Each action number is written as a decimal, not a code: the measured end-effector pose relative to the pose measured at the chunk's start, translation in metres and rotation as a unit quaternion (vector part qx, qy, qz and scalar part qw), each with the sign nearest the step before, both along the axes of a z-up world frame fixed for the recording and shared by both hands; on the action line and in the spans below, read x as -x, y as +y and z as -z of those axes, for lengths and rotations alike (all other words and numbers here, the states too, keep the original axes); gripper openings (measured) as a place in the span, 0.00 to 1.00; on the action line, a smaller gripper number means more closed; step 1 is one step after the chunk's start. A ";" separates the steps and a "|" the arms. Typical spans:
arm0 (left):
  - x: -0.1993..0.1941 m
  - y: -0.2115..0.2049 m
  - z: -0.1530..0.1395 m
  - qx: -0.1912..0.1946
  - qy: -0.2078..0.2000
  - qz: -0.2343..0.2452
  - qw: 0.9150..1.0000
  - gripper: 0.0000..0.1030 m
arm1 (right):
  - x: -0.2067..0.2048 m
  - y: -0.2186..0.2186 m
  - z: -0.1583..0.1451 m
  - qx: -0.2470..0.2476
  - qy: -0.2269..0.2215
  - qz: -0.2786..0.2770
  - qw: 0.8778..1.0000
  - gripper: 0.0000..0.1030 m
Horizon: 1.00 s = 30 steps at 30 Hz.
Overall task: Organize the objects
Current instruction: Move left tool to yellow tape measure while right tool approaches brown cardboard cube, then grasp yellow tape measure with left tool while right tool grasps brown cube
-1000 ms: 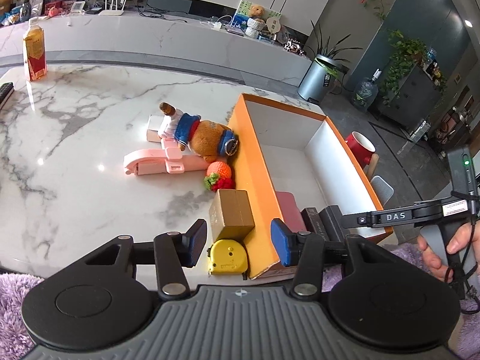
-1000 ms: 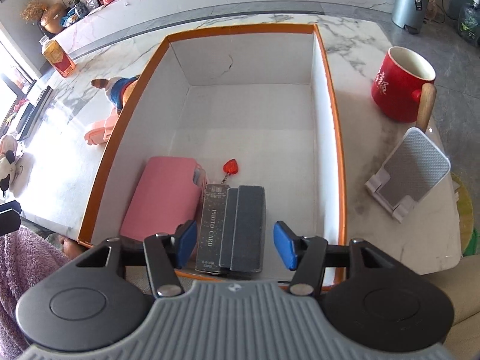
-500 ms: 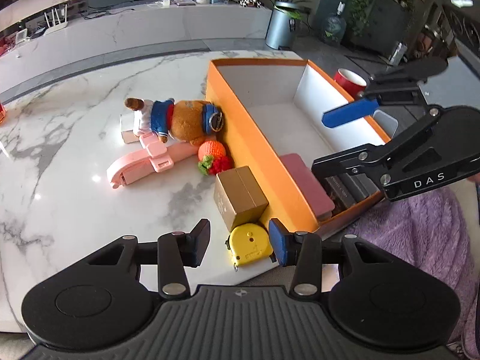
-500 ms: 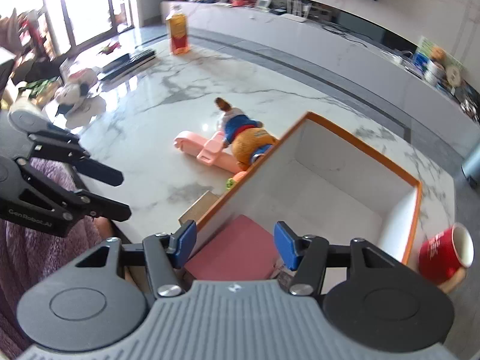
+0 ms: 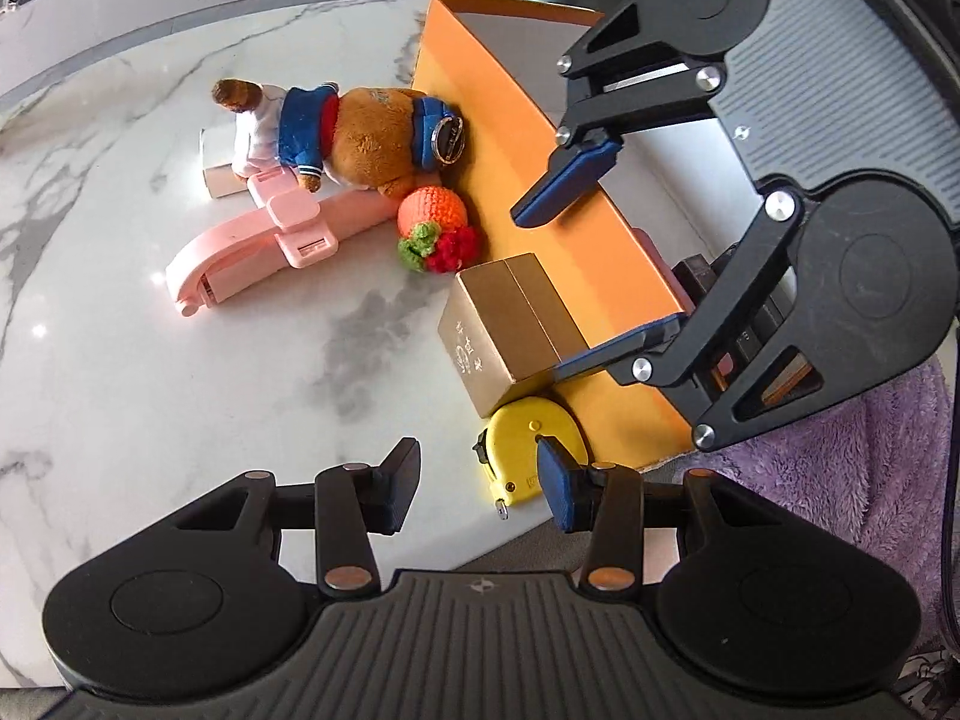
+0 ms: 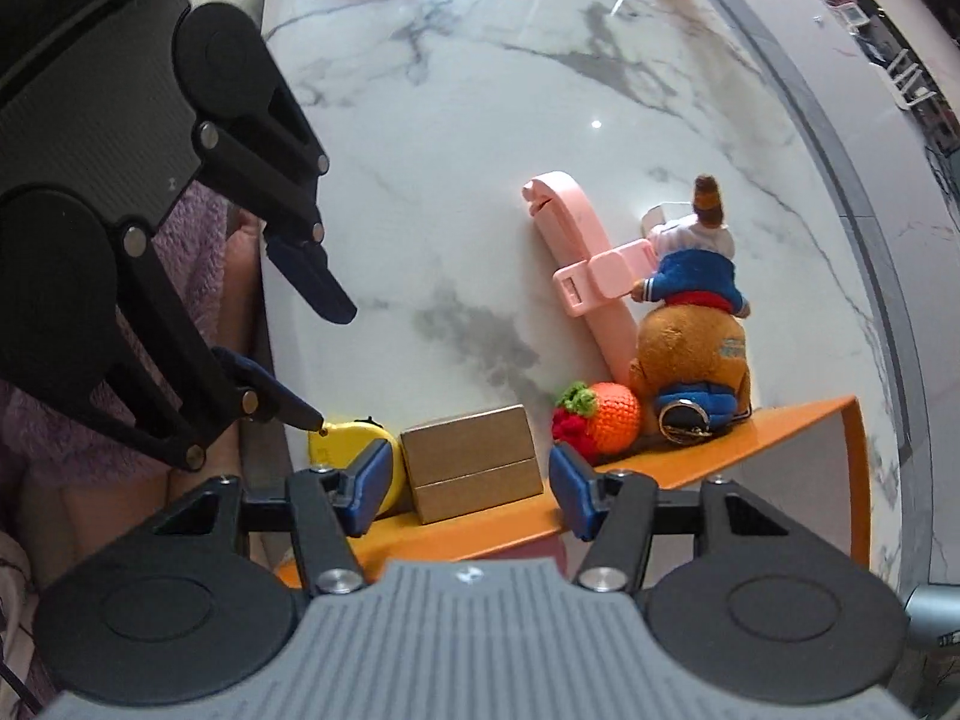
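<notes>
Two tongs are out, both wide and holding nothing. My right tongs (image 6: pixel 465 489) hang over the near wall of the orange box (image 5: pixel 528 138), reaching across it to the outside. My left tongs (image 5: pixel 477 483) are low at the tabletop (image 5: pixel 180 390) edge, close to me.

The gold box (image 6: pixel 474 462) is what I judge to be next. It stands on the tabletop just outside the orange box, touching or nearly touching the wall. In the right wrist view it sits almost centred between my two right fingers, slightly nearer the left one. One finger (image 5: pixel 618 351) already lies along its side in the left wrist view; whether it touches, I cannot tell. Its long axis runs along the wall, approx. across my right opening, so the fingers would close on its short ends. The opening looks a bit wider than the box, so it should fit.

The yellow tape measure (image 5: pixel 531 450) lies just beside the gold box on my side, touching it I think, near my left tongs' right finger. So the left is nearer to the tape and the right is nearer to the gold box.

Farther along the wall are the knitted orange fruit (image 5: pixel 432 219), the stuffed bear (image 5: pixel 366 135) and the pink stand (image 5: pixel 258 246), all outside the box, well apart from both tongs.

Risk, in my judgement: the right finger near the tape may catch it when closing.
</notes>
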<state>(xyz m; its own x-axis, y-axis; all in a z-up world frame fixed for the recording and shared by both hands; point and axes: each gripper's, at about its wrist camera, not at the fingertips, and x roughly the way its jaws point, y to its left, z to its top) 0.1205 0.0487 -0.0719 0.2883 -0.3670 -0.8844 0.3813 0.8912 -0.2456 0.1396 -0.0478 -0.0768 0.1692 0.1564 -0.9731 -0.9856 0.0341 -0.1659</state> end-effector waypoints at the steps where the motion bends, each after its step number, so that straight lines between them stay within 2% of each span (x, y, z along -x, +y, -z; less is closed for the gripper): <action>1: -0.002 0.000 0.003 0.006 0.003 0.003 1.000 0.53 | -0.002 0.004 0.004 0.012 0.003 -0.011 1.000 0.60; 5: -0.003 0.001 0.015 0.022 0.011 0.023 0.999 0.57 | -0.011 0.015 0.022 0.054 0.015 -0.036 0.998 0.60; 9: -0.001 0.001 0.026 0.032 0.024 0.028 0.999 0.61 | -0.017 0.019 0.033 0.072 0.032 -0.043 0.996 0.62; 10: 0.000 0.001 0.028 0.034 0.025 0.029 0.999 0.62 | -0.018 0.019 0.035 0.073 0.035 -0.044 0.996 0.59; 15: 0.006 -0.001 0.036 0.027 0.028 0.044 0.998 0.62 | -0.023 0.018 0.033 0.041 0.062 -0.020 0.997 0.59; 20: 0.022 -0.005 0.038 0.013 0.024 0.068 0.997 0.64 | -0.016 0.019 0.035 0.037 0.068 -0.019 0.997 0.59; 22: 0.030 -0.009 0.039 0.011 0.018 0.074 0.997 0.67 | -0.014 0.018 0.034 0.031 0.079 -0.012 0.996 0.59; 24: 0.039 -0.018 0.042 -0.006 0.013 0.078 0.997 0.67 | -0.016 0.018 0.033 0.026 0.094 0.004 0.995 0.59; 28: 0.052 -0.028 0.047 -0.013 0.003 0.033 0.999 0.69 | -0.015 0.016 0.035 0.018 0.094 0.026 0.995 0.59; 30: 0.062 -0.036 0.048 -0.033 -0.018 0.027 0.999 0.66 | -0.016 0.015 0.036 0.013 0.091 0.031 0.995 0.59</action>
<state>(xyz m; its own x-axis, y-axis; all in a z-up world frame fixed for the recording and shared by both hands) 0.0582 0.0125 -0.1198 0.3008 -0.3248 -0.8967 0.4369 0.8827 -0.1731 0.1558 -0.0331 -0.1127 -0.0018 0.1246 -0.9922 -0.9955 0.0942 0.0137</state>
